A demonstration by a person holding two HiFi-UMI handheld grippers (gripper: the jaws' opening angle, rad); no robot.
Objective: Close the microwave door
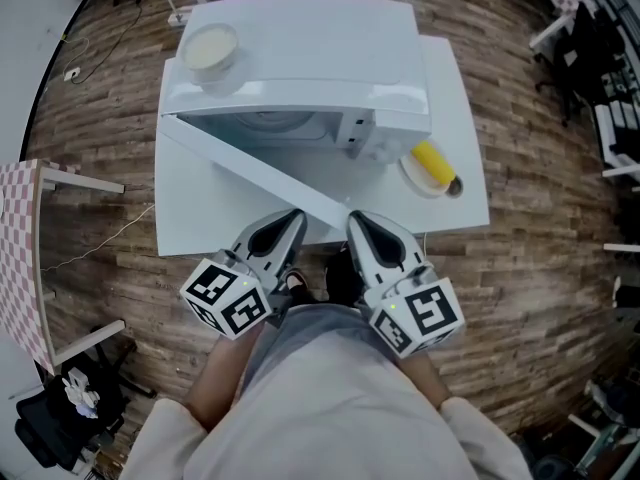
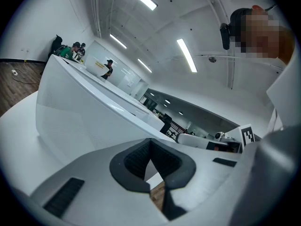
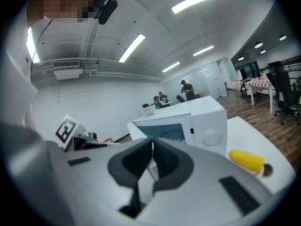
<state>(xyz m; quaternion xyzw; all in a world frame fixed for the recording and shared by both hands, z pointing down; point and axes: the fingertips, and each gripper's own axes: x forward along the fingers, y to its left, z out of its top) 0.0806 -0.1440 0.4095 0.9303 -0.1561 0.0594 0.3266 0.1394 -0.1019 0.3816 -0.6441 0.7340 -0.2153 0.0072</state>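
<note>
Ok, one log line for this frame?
microwave door: open | left hand-held gripper: shut, empty | right hand-held gripper: shut, empty | closing: not yet done

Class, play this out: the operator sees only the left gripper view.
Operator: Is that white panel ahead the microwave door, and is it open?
Observer: Yes, the door stands open, swung wide out from the microwave.
Operator: Anything right of the microwave?
Observer: A yellow item lies on a plate.
Operator: Is the right tool free?
Observer: Its jaws are shut on nothing.
</note>
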